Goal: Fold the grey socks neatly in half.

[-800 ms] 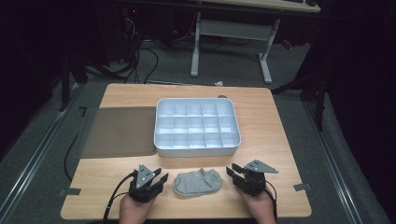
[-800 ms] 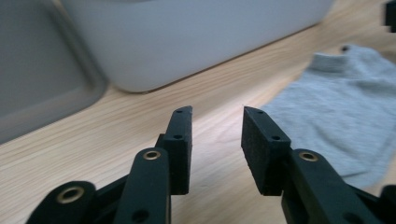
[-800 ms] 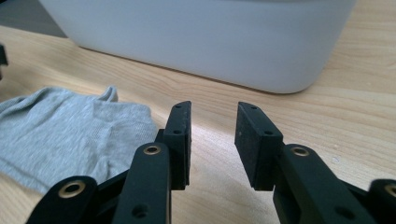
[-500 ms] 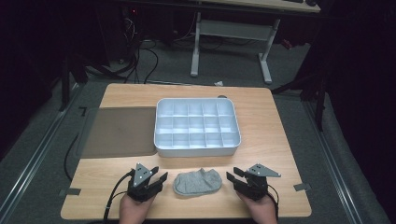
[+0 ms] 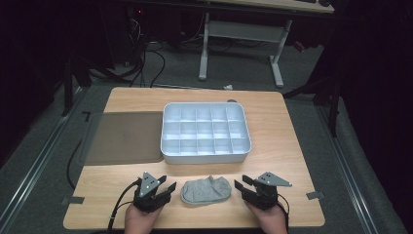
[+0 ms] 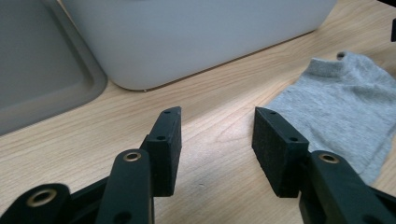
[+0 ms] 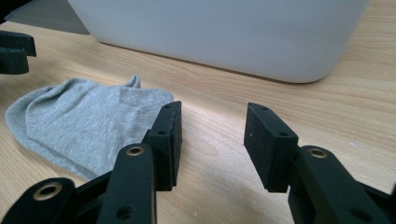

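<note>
A grey ankle sock (image 5: 206, 190) lies flat on the wooden table near its front edge, between my two grippers. My left gripper (image 5: 168, 187) sits just left of it, jaws open with only bare wood between them (image 6: 217, 126); the sock (image 6: 341, 102) lies to the right of that gap. My right gripper (image 5: 242, 185) sits just right of the sock, also open and holding nothing (image 7: 212, 126). There the sock (image 7: 88, 121) lies beside the left jaw, not between the pads.
A white compartment box (image 5: 204, 157) stands behind the sock at mid-table, its wall close ahead of both grippers (image 6: 196, 37) (image 7: 224, 32). A flat grey lid (image 5: 122, 138) lies to the box's left. Desk legs and cables stand beyond the far edge.
My right gripper has drifted slightly toward the table's front edge. The sock and the left gripper keep their places.
</note>
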Tool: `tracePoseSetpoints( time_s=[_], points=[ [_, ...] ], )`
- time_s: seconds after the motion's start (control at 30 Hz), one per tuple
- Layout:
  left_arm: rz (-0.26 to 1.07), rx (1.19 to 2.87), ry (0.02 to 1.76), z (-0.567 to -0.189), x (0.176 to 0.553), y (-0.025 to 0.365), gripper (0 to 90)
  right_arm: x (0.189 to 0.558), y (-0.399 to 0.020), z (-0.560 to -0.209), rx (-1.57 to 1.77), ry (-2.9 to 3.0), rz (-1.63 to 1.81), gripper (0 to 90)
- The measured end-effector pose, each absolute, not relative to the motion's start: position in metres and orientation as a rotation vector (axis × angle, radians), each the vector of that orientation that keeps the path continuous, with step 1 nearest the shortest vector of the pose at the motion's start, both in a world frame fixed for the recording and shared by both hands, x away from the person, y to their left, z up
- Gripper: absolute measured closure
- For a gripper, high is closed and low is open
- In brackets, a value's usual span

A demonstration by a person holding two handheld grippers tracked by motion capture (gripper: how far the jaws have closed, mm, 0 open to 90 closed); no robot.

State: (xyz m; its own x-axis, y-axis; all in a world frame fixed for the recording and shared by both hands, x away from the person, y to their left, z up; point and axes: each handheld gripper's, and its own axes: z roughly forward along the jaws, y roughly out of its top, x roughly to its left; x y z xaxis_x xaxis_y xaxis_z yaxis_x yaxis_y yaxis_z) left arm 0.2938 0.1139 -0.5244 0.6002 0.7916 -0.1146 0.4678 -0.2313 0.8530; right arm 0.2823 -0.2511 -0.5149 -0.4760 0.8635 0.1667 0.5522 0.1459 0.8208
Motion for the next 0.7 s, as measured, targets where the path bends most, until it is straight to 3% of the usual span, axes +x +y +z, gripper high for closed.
tracePoseSetpoints(
  time_s=[0.07, 0.3, 0.43, 0.7],
  points=[
    [0.420, 1.878, 1.004, -0.523, 0.293, 0.112, 52.9, 0.281, -0.249, -0.514, 1.358, 2.081, 1.263, 57.8],
    [0.365, 1.886, 0.950, -0.520, 0.287, 0.099, 59.8, 0.275, -0.240, -0.509, 1.322, 2.094, 1.304, 72.3],
    [0.343, 1.889, 0.923, -0.516, 0.284, 0.090, 67.3, 0.276, -0.235, -0.512, 1.324, 2.128, 1.294, 70.6],
    [0.326, 1.950, 0.857, -0.514, 0.280, 0.050, 75.4, 0.278, -0.223, -0.518, 1.366, 2.178, 1.255, 57.3]
  ],
)
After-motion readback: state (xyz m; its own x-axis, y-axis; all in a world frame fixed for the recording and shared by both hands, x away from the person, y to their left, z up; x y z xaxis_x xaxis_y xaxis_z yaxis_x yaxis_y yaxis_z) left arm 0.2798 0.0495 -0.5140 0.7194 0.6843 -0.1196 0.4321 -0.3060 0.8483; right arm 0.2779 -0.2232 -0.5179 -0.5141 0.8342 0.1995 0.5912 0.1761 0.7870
